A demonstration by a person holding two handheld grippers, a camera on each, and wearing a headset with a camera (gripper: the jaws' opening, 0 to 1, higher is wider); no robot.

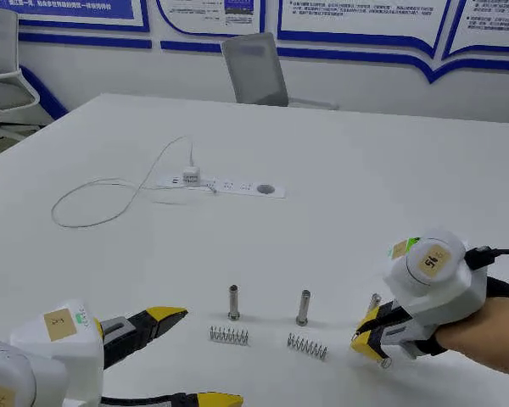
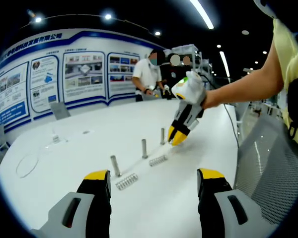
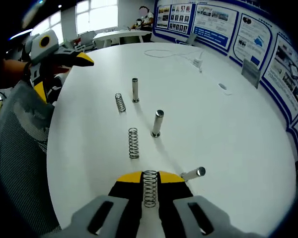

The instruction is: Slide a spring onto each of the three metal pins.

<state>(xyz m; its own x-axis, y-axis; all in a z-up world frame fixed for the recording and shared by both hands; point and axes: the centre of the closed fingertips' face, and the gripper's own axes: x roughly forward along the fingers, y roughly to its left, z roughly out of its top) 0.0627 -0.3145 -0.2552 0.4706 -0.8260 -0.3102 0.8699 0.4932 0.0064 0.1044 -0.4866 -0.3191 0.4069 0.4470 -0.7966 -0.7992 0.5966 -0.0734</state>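
Observation:
Three metal pins stand in a row on the white table (image 1: 339,195): left pin (image 1: 233,303), middle pin (image 1: 304,307), right pin (image 1: 374,302). One loose spring (image 1: 229,336) lies in front of the left pin, another (image 1: 307,346) in front of the middle pin. My right gripper (image 1: 369,337) is shut on a third spring (image 3: 149,188), held lengthwise between the jaws just beside the right pin (image 3: 193,173). My left gripper (image 1: 195,356) hovers open and empty at the near left, short of the left pin (image 2: 115,165).
A white power strip (image 1: 225,184) with a looping cable (image 1: 93,203) lies mid-table. A grey chair (image 1: 254,68) stands at the far edge. In the left gripper view, people (image 2: 148,74) stand beyond the table.

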